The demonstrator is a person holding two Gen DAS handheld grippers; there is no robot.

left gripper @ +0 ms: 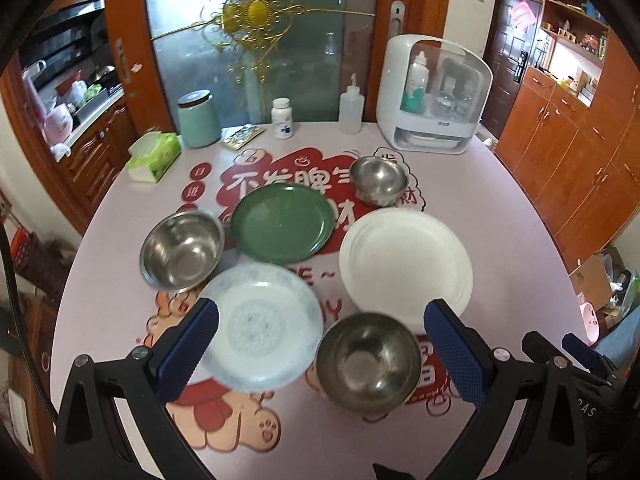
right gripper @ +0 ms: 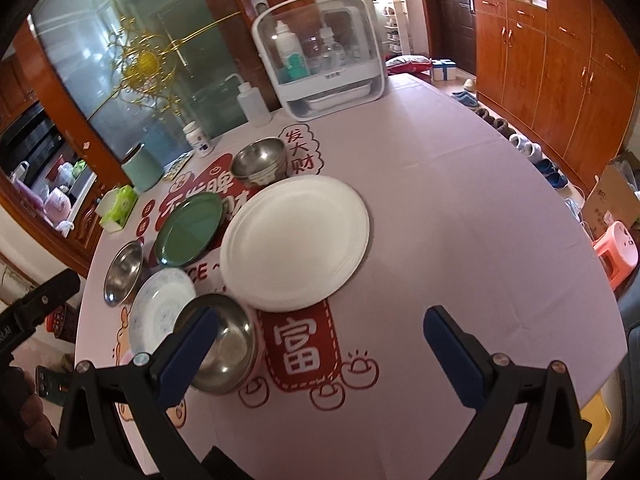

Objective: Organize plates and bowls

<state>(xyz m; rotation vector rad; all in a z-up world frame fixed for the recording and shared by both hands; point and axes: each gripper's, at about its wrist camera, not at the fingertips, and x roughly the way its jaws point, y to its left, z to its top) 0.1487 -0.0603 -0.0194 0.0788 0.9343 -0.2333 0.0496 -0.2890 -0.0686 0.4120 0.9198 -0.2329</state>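
Both tools hang above the pink tabletop (left gripper: 500, 240) with their blue pads spread wide and nothing between them — the left tool (left gripper: 320, 354) over the near dishes, the right tool (right gripper: 320, 350) over bare cloth. 3 steel bowls and 3 plates lie apart: the near bowl (left gripper: 368, 364), the left bowl (left gripper: 182, 246), the far bowl (left gripper: 378, 180), the green plate (left gripper: 282, 222), the white plate (left gripper: 404, 262) and the patterned plate (left gripper: 264, 326).

Three steel bowls (left gripper: 182, 250) (left gripper: 379, 180) (left gripper: 369, 362), green plate (left gripper: 282, 228), white plate (left gripper: 404, 266), blue-patterned plate (left gripper: 262, 326), all upright, spread apart
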